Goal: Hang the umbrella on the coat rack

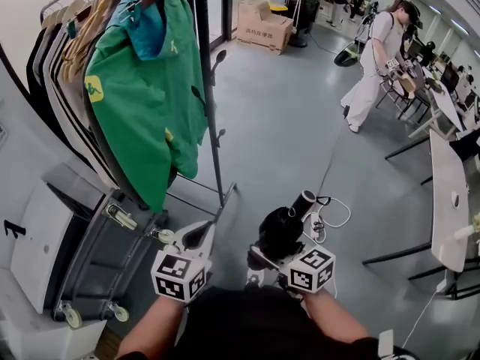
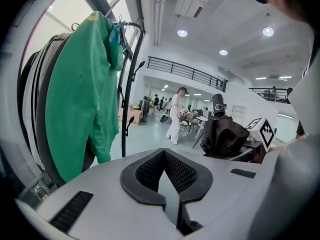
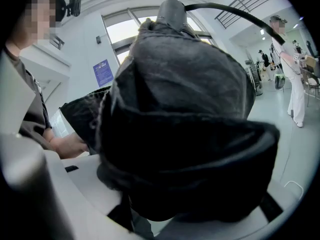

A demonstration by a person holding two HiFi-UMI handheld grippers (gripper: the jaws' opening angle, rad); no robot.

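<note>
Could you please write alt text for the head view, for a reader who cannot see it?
Seen from above, the right tongs hold a folded black umbrella over a grey floor, with the left tongs shut and empty beside them. Ahead to the left stands a black coat rack, next to a green jacket and other hanging clothes.

A smooth grey floor (image 1: 285, 126) spreads ahead of the left gripper (image 1: 198, 236). Far ahead of it, a cardboard box (image 1: 262, 25) sits by the wall. Ahead and to the right of the right gripper (image 1: 279, 250) stand white tables (image 1: 448, 193) on black legs, with a person in white (image 1: 371, 58) beside them. A grey wheeled suitcase (image 1: 105, 261) lies just left of the left gripper. Round ceiling lights (image 2: 182, 33) glow above a railed balcony (image 2: 185, 71).
</note>
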